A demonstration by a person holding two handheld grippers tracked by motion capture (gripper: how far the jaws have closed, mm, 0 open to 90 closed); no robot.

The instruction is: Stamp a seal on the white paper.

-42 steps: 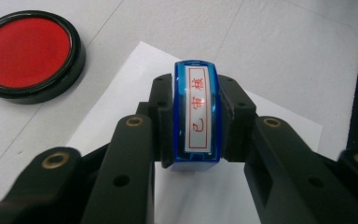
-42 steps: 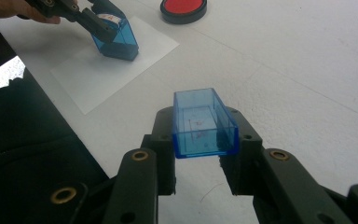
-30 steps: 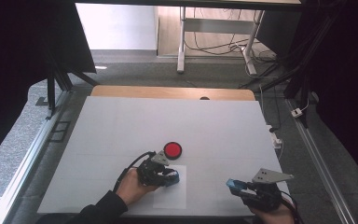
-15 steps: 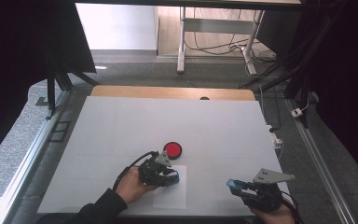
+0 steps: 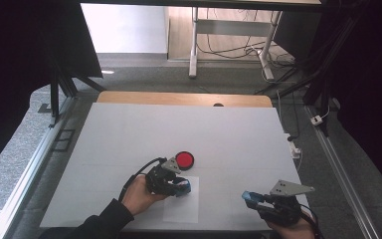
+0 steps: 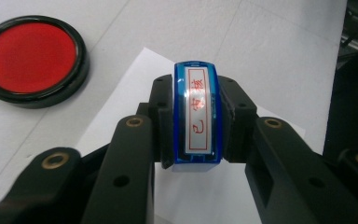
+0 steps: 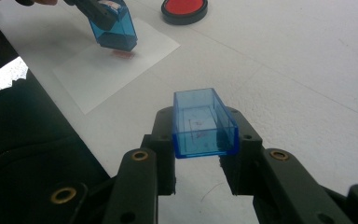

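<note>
Two grippers on the table, one in each hand. Nearest the person, the right gripper (image 5: 255,198) sits at the table's near right edge, its jaws clamped on one clear blue cap (image 7: 204,122), hollow side up, held off the table. Just beyond and to the left, the left gripper (image 5: 179,187) has its jaws closed on the one blue stamp (image 6: 197,115), red characters on its white label facing that gripper's camera. In the right gripper view, the stamp's base hangs just above the single white sheet of paper (image 5: 186,208), over a faint red mark. Farther on lies one round red ink pad (image 5: 184,159) in a black rim, just off the paper's far corner. Nothing stands between stamp and pad. The white table (image 5: 238,134) stretches away beyond.
</note>
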